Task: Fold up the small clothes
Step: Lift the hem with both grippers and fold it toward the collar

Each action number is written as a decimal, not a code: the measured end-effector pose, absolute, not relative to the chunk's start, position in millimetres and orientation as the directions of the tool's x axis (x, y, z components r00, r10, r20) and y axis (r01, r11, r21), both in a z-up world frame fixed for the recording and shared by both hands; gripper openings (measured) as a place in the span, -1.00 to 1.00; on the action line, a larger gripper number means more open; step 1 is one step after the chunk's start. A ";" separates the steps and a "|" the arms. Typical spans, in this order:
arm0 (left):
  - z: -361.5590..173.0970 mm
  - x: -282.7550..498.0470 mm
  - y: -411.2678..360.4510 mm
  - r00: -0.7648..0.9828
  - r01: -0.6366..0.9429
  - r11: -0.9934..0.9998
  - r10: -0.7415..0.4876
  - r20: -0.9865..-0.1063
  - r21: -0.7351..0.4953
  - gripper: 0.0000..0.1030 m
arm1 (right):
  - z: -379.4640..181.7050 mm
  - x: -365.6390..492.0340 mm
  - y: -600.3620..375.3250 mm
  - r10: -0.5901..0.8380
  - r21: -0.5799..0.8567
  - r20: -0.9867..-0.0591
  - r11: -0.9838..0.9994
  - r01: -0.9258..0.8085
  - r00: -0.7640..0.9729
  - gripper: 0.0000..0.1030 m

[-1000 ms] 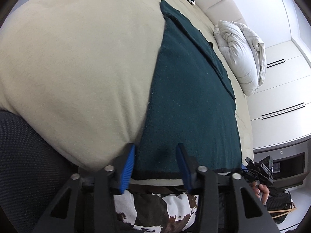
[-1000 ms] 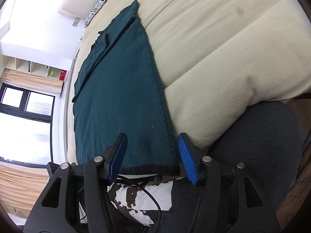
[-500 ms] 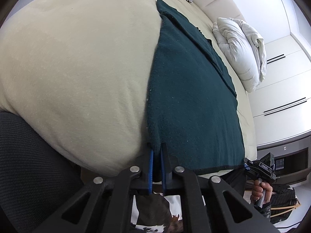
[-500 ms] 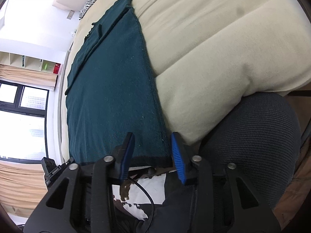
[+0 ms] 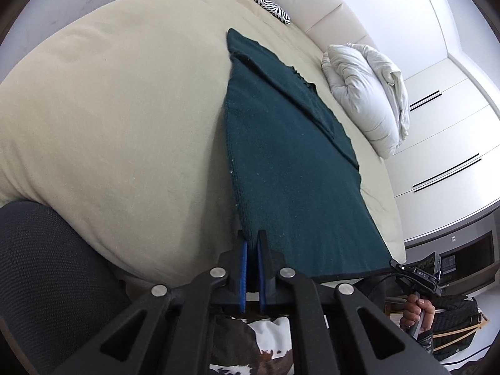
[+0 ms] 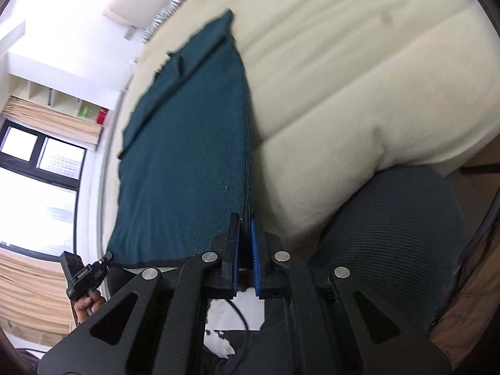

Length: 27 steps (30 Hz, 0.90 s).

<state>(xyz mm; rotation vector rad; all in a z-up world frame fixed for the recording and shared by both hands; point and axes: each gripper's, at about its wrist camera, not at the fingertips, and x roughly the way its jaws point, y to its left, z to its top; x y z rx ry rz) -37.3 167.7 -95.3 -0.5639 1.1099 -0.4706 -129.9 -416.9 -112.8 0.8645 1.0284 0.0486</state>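
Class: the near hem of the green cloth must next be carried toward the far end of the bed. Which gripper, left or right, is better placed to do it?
Neither alone. The left gripper and right gripper each pinch a near corner of the green cloth, so both are equally placed and should probably lift together.

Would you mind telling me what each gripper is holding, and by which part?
Both hold the dark green garment: the left gripper pinches its near left corner, the right gripper its near right corner.
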 end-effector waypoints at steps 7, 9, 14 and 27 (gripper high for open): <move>-91.5 -41.9 169.5 0.394 0.079 0.727 -0.652 -0.648 -0.683 -0.89 | -98.1 -124.6 -412.9 0.424 0.661 -0.705 0.683 0.311 0.568 -0.90; -91.8 -41.1 173.3 0.397 0.070 0.701 -0.672 -0.625 -0.709 -0.89 | -100.3 -122.5 -411.9 0.435 0.671 -0.699 0.674 0.309 0.568 -0.90; -79.2 -28.9 176.6 0.440 0.065 0.616 -0.724 -0.532 -0.785 -0.89 | -86.6 -109.3 -413.7 0.480 0.749 -0.604 0.614 0.249 0.636 -0.90; -18.8 109.1 151.7 0.546 0.132 0.587 -0.716 -0.436 -0.799 -0.88 | -33.9 40.4 -433.0 0.463 0.800 -0.479 0.581 0.153 0.745 -0.89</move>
